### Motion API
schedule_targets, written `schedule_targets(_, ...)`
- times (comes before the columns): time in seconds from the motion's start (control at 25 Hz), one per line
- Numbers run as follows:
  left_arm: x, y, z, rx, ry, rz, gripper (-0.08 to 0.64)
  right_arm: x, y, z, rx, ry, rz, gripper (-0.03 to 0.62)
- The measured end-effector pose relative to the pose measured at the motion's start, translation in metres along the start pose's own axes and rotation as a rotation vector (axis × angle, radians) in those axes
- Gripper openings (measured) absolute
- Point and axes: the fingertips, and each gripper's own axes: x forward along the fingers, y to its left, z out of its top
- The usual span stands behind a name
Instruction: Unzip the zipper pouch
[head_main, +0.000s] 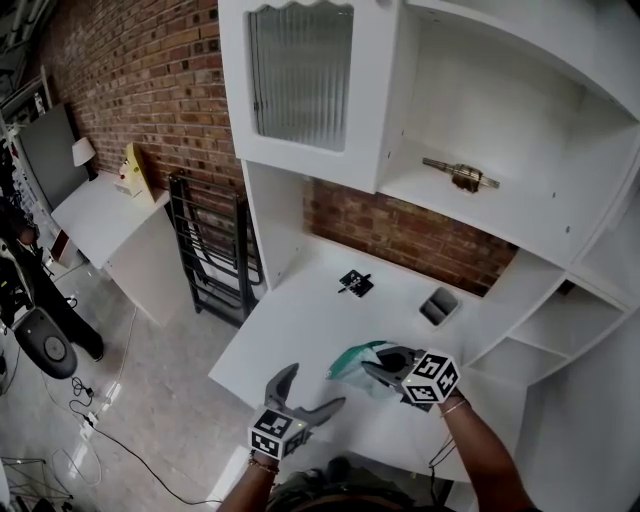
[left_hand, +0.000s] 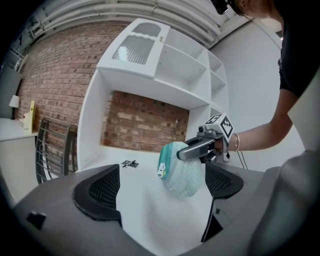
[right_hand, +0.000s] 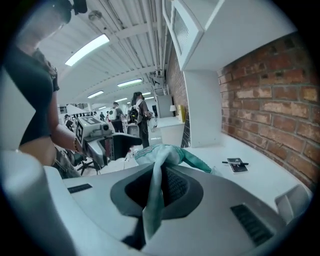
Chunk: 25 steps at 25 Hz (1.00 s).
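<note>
A teal and white mesh zipper pouch (head_main: 352, 360) hangs above the white desk (head_main: 300, 320), pinched at its edge by my right gripper (head_main: 378, 369), which is shut on it. In the left gripper view the pouch (left_hand: 183, 171) dangles from the right gripper (left_hand: 192, 150), its white zipper pull (left_hand: 161, 172) facing left. The right gripper view shows the pouch fabric (right_hand: 159, 172) clamped between the jaws. My left gripper (head_main: 316, 386) is open and empty, just left of and below the pouch, its pads (left_hand: 100, 192) spread wide.
A small black card with a pen (head_main: 355, 283) and a grey box (head_main: 438, 306) lie farther back on the desk. A brass object (head_main: 460, 176) rests on the shelf above. A black rack (head_main: 215, 250) stands left of the cabinet.
</note>
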Motion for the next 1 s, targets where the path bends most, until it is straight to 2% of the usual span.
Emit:
schedule_targets(0.2,-0.003,-0.004,0.035,-0.012,-0.098,-0.029,0.534,-0.008,0.031,0.051,-0.028,-0.142,0.063,0.009)
schedule_targets(0.4,-0.006,-0.014,0.065,-0.041,-0.182,-0.103,0.531,-0.015,0.059,0.088,-0.056,-0.259,0.126,0.009)
schedule_targets(0.64,-0.021,-0.036,0.109,-0.049,-0.306,-0.193,0.523,-0.041,0.081,0.122,0.018,-0.444,0.206,0.009)
schedule_targets(0.76,-0.032,-0.051,0.125,-0.061,-0.359,-0.264,0.473,-0.045,0.087,0.122,0.003,-0.455,0.203,0.009)
schedule_targets(0.84,-0.035,-0.061,0.128,-0.041,-0.365,-0.300,0.423,-0.047,0.093,0.119,-0.005,-0.449,0.207,0.009)
schedule_targets(1.0,-0.039,-0.067,0.132,-0.028,-0.371,-0.307,0.365,-0.048,0.101,0.118,0.005,-0.456,0.214,0.009)
